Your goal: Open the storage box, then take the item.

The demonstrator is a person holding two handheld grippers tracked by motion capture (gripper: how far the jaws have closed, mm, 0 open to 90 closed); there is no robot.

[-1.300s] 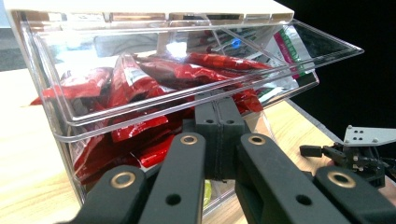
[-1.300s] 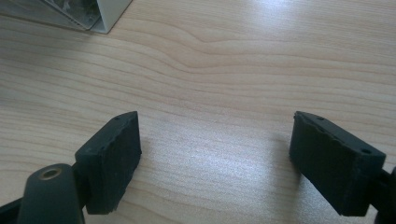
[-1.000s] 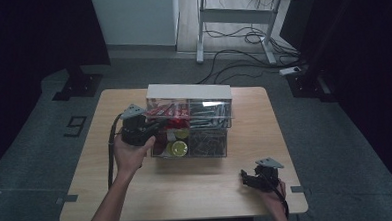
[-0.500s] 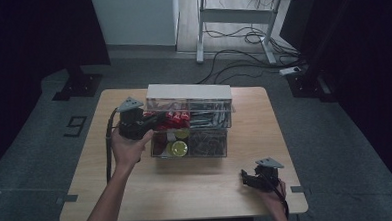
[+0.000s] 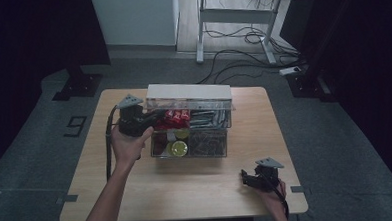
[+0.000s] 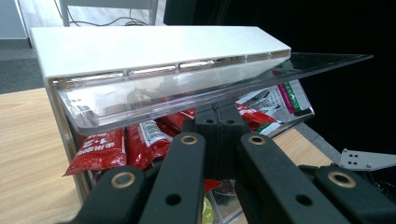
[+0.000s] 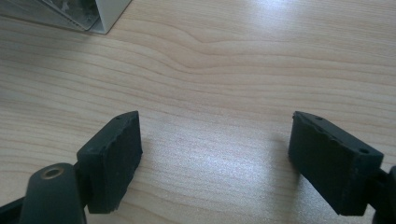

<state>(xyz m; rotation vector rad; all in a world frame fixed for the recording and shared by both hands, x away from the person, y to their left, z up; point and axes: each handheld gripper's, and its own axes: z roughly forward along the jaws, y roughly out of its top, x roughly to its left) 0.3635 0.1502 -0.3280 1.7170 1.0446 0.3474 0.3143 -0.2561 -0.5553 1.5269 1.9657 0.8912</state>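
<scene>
With our left tongs (image 6: 219, 140) pressed together, nothing visibly between them, at the red snack packets (image 6: 140, 140) under the clear plastic organiser's lid (image 6: 187, 88) mid-surface and the right tongs (image 7: 215, 158) resting apart, we judge a closed tip could merely shove packets deeper.

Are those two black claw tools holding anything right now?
Nothing. The left gripper is shut and empty beside the red snack packets in the clear plastic organiser box; the right gripper rests open.
</scene>
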